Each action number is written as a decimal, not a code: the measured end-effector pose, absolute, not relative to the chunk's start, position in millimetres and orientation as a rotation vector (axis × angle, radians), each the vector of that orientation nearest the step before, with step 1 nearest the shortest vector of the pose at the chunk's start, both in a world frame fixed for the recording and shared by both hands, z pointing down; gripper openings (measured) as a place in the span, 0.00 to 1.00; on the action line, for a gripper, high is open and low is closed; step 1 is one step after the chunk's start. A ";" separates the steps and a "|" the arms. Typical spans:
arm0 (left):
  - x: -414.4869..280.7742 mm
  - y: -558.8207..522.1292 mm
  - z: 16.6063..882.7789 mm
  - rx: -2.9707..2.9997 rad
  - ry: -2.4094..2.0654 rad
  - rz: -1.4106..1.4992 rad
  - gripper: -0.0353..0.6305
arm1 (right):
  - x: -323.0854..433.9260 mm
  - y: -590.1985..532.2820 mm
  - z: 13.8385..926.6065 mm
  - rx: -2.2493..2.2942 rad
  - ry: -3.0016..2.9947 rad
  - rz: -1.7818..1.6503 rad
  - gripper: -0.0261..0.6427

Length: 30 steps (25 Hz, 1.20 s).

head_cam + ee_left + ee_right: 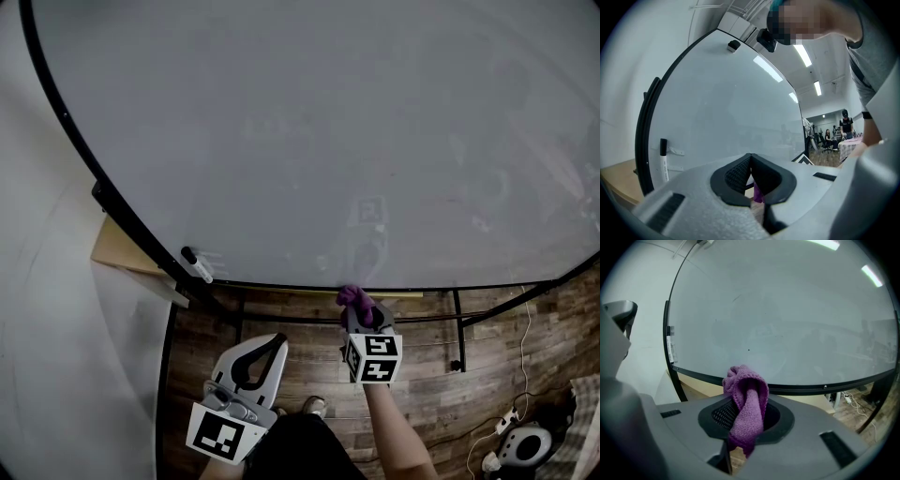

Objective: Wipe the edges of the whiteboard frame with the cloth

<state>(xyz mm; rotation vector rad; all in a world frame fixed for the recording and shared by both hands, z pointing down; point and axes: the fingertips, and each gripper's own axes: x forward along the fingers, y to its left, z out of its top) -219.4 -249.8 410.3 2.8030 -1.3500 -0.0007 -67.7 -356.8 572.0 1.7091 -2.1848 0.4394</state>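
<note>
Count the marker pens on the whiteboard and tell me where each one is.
1. The marker pen sits on clips at the whiteboard's lower left corner. Others may lie outside the views.

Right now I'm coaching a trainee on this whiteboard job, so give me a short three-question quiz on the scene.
1. What do the fingers of the left gripper hold?
2. True or false: the right gripper is shut on the purple cloth.
3. The marker is: A on the whiteboard, beside its frame; B in the left gripper; C wrapped in the cloth.
Key: 1 nothing, they are shut together; 2 true; 3 A.
</note>
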 end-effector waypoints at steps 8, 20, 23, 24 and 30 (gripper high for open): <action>-246.1 -245.8 404.7 2.825 -1.290 -0.018 0.08 | -66.1 -353.5 571.5 1.774 -2.108 0.467 0.16; -244.2 -251.2 407.5 2.866 -1.198 -0.045 0.08 | -66.1 -354.6 572.1 1.783 -2.071 0.458 0.16; -235.4 -252.0 409.7 2.854 -1.216 -0.040 0.08 | -63.9 -355.1 571.7 1.768 -2.096 0.461 0.16; -230.8 -252.9 410.6 2.850 -1.224 -0.043 0.08 | -63.5 -356.5 571.5 1.756 -2.108 0.458 0.16; -195.1 -251.6 412.0 2.821 -1.283 -0.065 0.08 | -61.0 -357.0 572.0 1.646 -2.195 0.442 0.16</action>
